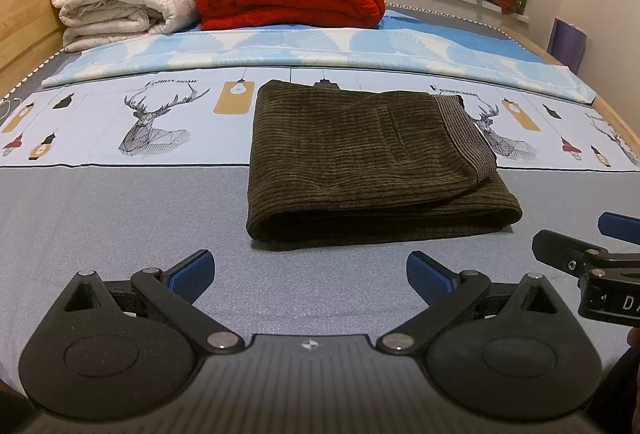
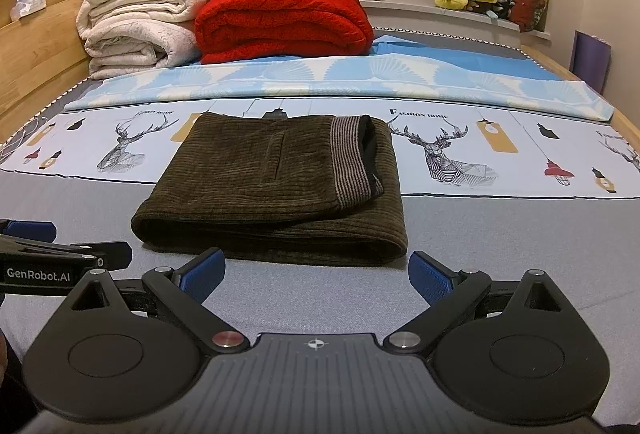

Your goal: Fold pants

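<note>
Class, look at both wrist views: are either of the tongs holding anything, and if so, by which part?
Nothing is held. The left tongs and right tongs are both open over the bedsheet, short of the folded pants.

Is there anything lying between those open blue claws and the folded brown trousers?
No. Both views show only bare grey bedsheet between each gripper and the pants.

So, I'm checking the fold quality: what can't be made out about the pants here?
- Pants underside and inner layers: hidden by the top layer, both views.
- Leg hems: not visible, tucked inside the fold.
- Far edge: foreshortened in the right wrist view, alignment unclear.
</note>
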`<action>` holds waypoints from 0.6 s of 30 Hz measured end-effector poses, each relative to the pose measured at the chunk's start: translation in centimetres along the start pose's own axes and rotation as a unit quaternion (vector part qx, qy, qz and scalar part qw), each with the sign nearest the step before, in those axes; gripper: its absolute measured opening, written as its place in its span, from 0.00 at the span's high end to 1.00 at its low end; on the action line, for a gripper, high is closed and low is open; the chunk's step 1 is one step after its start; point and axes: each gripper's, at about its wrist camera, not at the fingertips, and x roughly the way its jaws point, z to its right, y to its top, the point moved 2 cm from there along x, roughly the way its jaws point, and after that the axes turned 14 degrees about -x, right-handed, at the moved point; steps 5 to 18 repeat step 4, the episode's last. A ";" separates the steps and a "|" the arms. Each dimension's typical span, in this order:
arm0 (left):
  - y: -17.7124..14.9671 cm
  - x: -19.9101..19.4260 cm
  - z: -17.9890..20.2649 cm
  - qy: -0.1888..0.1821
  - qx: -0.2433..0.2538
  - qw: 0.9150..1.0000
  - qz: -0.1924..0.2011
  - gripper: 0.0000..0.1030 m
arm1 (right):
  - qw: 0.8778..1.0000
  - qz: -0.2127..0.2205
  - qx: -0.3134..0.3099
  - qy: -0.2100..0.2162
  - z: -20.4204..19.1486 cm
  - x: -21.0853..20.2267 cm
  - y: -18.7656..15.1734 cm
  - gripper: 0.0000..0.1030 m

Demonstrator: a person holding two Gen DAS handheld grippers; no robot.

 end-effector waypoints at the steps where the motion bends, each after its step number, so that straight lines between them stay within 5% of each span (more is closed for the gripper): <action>1: 0.0 0.1 0.0 0.000 0.001 1.000 0.000 0.01 | 1.000 0.000 0.000 0.000 0.0 0.0 0.0 0.05; 18: -0.1 0.1 -0.1 0.001 0.000 1.000 -0.002 0.01 | 1.000 0.000 0.001 0.000 0.0 0.0 0.0 0.05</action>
